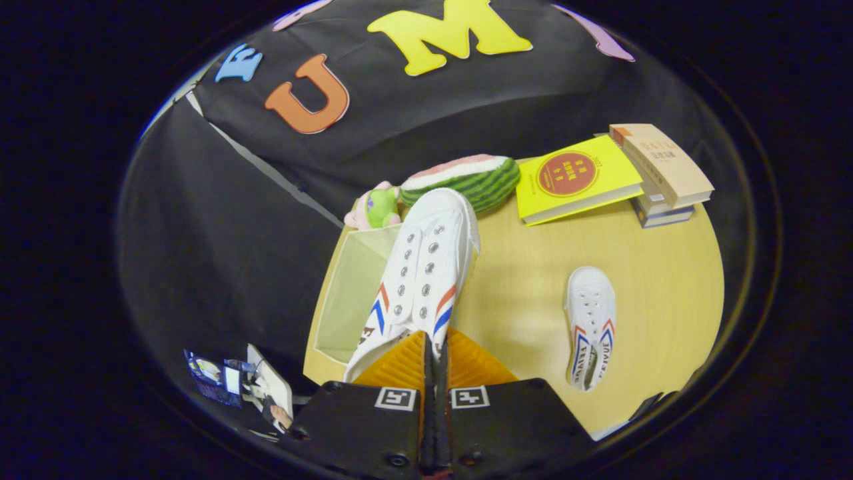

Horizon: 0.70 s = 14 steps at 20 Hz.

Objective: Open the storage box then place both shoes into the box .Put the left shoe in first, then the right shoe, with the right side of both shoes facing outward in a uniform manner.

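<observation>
Claw [434, 353] clamped on the heel edge of one white shoe [426, 267], held aloft, toe pointing far. Open storage box [346, 293] sits just left beneath it on the surface [526, 313]. Second shoe [590, 327] lies to the right, well apart. Step: first shoe going in. Next: shift left, lower into box, release.

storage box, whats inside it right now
The storage box shows bare pale walls. The shoe held by the shut gripper hangs above it and covers its right side.
</observation>
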Tool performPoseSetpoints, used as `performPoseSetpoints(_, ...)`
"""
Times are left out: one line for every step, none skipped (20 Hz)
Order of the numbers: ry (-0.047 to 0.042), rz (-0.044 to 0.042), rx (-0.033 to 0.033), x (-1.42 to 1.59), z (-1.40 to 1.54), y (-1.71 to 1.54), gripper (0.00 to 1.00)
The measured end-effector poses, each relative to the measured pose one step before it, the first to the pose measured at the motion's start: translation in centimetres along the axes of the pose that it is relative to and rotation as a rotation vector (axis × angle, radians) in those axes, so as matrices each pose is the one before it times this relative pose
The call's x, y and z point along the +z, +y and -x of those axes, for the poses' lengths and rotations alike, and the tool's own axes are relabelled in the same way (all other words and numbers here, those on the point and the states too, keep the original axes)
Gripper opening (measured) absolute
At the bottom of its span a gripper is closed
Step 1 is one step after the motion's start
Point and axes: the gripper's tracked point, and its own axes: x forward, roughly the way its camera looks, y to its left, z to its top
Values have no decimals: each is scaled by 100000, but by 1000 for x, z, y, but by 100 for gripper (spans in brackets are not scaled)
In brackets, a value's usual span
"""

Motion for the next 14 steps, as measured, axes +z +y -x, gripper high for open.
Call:
performPoseSetpoints(24, -793, 1661, 26, -505, 982, 6)
performPoseSetpoints(-286, -256, 1658, -61, -553, 909, 6)
performPoseSetpoints(-328, -503, 1584, -127, -587, 920, 6)
performPoseSetpoints(-390, 252, 1660, -190, -737, 982, 6)
performPoseSetpoints(-658, 784, 1362, -95, -702, 918, 6)
performPoseSetpoints(-999, 169, 998, -237, -818, 857, 6)
performPoseSetpoints(-889, 181, 839, -148, -783, 961, 6)
performPoseSetpoints(-760, -157, 649, -197, -684, 864, 6)
performPoseSetpoints(-362, -503, -58, -254, -885, 648, 6)
performPoseSetpoints(-634, -845, -253, -333, -957, 485, 6)
performPoseSetpoints(-101, -983, -709, -364, -894, 328, 6)
performPoseSetpoints(-661, -663, -888, -386, -875, 410, 6)
performPoseSetpoints(48, 747, -1348, -369, -943, 134, 6)
performPoseSetpoints(-908, -121, -1307, -334, -950, 112, 6)
